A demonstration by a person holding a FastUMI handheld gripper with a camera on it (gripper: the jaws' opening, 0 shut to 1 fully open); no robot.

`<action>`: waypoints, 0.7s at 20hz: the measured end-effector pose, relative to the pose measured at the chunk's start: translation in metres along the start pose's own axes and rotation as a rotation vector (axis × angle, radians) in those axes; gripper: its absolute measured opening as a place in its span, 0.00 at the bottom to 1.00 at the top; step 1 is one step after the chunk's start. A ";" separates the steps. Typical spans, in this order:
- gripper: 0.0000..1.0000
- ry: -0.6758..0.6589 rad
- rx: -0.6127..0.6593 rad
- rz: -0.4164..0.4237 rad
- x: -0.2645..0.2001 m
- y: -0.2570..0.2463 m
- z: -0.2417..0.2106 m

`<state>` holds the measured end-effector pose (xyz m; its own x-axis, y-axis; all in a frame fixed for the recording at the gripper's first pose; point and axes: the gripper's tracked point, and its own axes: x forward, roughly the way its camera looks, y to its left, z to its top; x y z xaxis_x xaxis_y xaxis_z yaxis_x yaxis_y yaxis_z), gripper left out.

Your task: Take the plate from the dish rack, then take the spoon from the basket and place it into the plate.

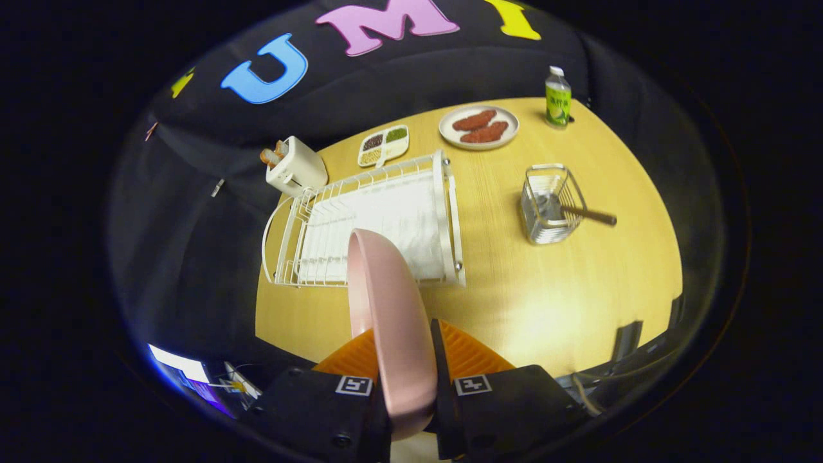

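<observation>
My gripper (404, 360) is shut on the rim of a pink plate (386, 302), which stands on edge between the fingers and is held up above the table. Beyond the plate lies the white wire dish rack (360, 225) with a white cloth in it; the plate hides part of its near side. To the right of the rack stands a wire basket (550, 206), and the spoon (588, 214) leans in it with its dark handle sticking out to the right.
The yellow wooden table (553, 302) has a white toaster (296, 168) beyond the rack, a divided dish of beans (384, 145), a plate of reddish food (479, 127) and a small bottle (557, 98) at the far edge.
</observation>
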<state>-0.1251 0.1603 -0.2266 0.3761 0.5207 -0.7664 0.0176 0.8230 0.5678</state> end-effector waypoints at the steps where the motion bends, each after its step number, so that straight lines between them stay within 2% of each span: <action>1: 0.32 0.018 0.030 0.014 0.006 -0.003 -0.013; 6: 0.32 0.108 0.083 0.050 0.032 -0.009 -0.065; 10: 0.32 0.121 0.076 0.045 0.061 -0.020 -0.080; 14: 0.32 0.122 0.117 0.081 0.089 -0.023 -0.091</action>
<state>-0.1763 0.2080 -0.3348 0.2661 0.6138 -0.7433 0.1023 0.7488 0.6549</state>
